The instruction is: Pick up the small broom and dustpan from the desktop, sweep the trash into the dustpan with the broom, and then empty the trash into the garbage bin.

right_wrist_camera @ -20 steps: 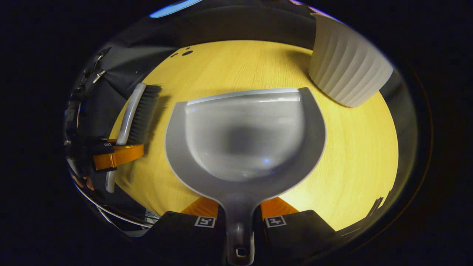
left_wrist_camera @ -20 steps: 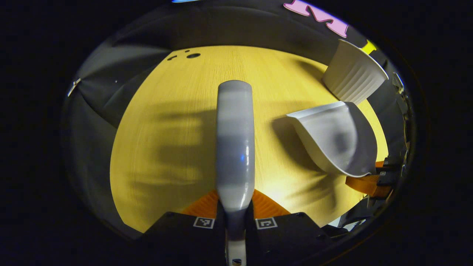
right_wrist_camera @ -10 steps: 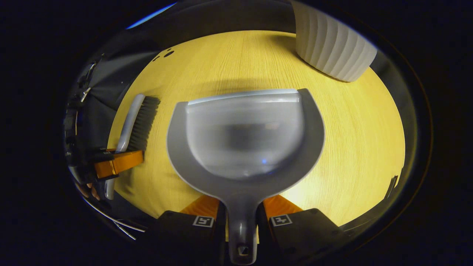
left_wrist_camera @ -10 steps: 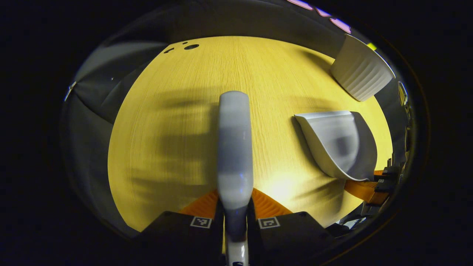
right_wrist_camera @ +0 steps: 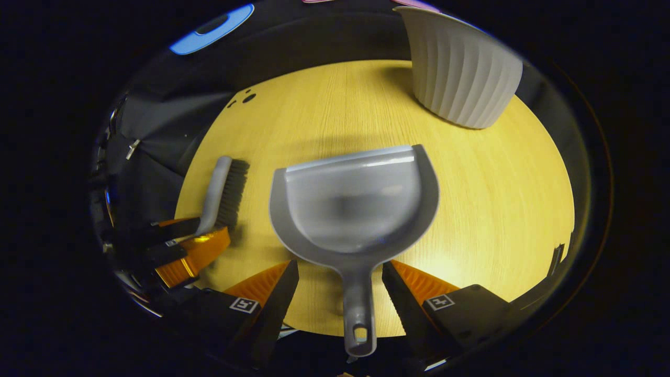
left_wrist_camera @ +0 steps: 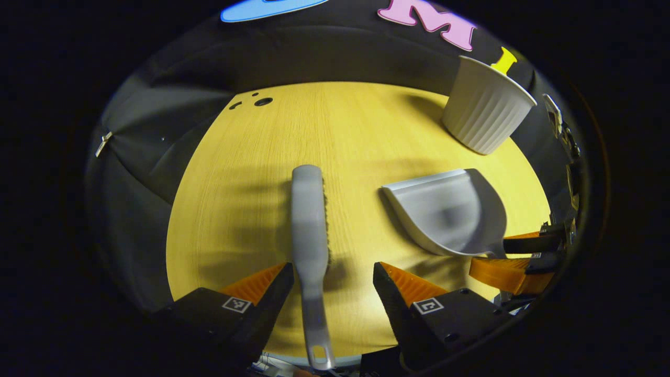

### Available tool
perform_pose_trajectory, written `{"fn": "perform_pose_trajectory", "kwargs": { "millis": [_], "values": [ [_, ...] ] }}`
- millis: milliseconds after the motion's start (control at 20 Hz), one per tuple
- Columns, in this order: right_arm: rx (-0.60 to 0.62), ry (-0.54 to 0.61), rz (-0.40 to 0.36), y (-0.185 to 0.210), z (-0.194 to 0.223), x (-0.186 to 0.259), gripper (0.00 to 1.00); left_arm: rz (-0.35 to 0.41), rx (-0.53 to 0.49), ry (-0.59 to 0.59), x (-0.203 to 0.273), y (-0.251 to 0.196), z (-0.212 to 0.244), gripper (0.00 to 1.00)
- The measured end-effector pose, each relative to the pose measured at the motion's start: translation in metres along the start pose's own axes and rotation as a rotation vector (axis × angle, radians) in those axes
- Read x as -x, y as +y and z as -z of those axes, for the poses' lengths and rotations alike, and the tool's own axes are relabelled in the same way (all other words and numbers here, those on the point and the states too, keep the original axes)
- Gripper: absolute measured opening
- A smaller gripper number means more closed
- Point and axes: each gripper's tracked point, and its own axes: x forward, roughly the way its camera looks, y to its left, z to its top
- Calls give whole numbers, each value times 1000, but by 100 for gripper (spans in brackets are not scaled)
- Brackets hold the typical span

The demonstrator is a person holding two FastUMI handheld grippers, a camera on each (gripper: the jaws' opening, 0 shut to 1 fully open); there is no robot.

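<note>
While both claws are spread wide, the small grey plastic broom (left_wrist_camera: pixel 309 230) is seen lying flat on the yellow wooden desktop (left_wrist_camera: pixel 356 131) between the fingers of the left gripper (left_wrist_camera: pixel 331 277). The grey plastic dustpan (right_wrist_camera: pixel 356 209) lies likewise within the right gripper (right_wrist_camera: pixel 340 277) (no trash is visible). The white ribbed garbage bin (right_wrist_camera: pixel 460 73) stands behind.

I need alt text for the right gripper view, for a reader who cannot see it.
An open claw straddles the handle of a grey dustpan lying on a wooden desktop. A small broom lies left, a ribbed white bin stands behind.
</note>
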Motion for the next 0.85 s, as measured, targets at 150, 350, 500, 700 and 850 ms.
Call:
{"fn": "perform_pose_trajectory", "kwargs": {
  "millis": [150,350,500,700,850],
  "values": [
    [2,-126,-20,5,-31,39,99,-4,6,-87,32,-10,-15,96],
    [71,-393,-17,5,-75,109,99,-23,70,-258,85,-18,-37,96],
    [157,-590,21,2,-101,147,99,23,171,-405,119,-33,-52,96],
    [221,-723,30,-2,-109,176,99,-36,219,-599,165,-30,-47,96],
    [225,-772,24,-9,-98,188,99,-42,139,-694,180,-41,-49,96]
  ]
}}
